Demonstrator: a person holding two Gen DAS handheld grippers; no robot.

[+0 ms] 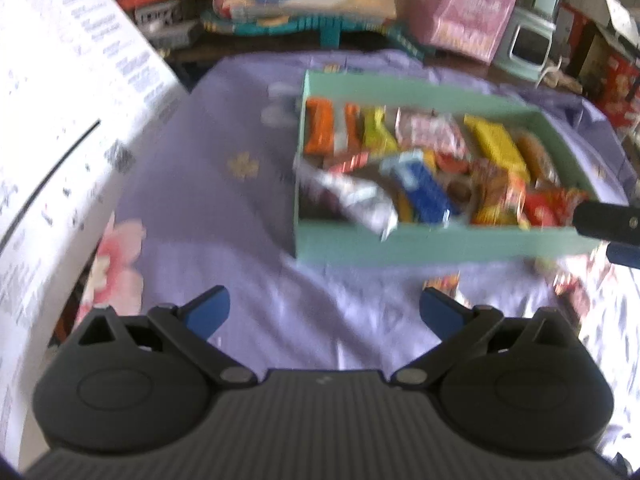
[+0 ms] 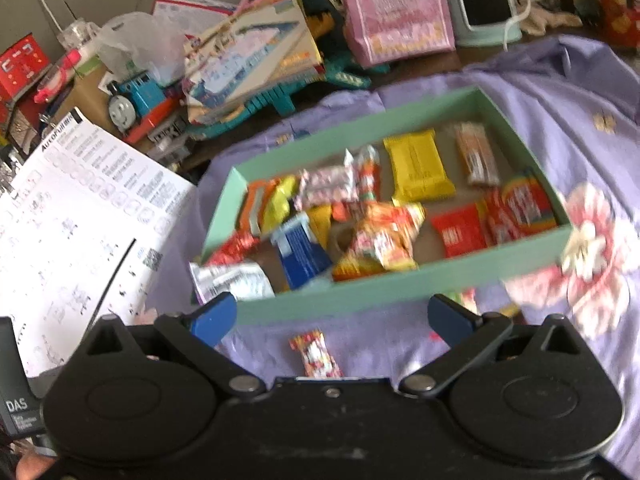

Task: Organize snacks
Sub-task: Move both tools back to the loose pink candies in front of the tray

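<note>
- The left gripper point(image 1: 324, 308) is wide apart and holds nothing; below it is only the purple flowered cloth point(image 1: 224, 216) that covers the surface.
- The right gripper point(image 2: 332, 316) is also wide apart and empty, just in front of the near wall of the green box point(image 2: 360, 296).
- The green box lies on the cloth and contains many snacks in a loose heap: a yellow packet point(image 2: 418, 168), a blue packet point(image 2: 302, 250), a red packet point(image 2: 458, 232) and an orange-white bag point(image 2: 384, 240), among others.
- A silver wrapper point(image 2: 230, 280) hangs over the near left corner of the box, partly outside.
- One small red and white candy point(image 2: 316, 354) lies alone on the cloth, outside the box, between the two fingers of the right gripper and close to its body.
- In the left wrist view the tip of the right gripper appears at the right edge, beside the near right corner of the box.
- A white printed sheet point(image 2: 80, 208) stands to the left of the box.
- Behind the box are a blue toy train point(image 2: 136, 96) and a pink bag point(image 2: 396, 12).
- Both views are blurred.
</note>
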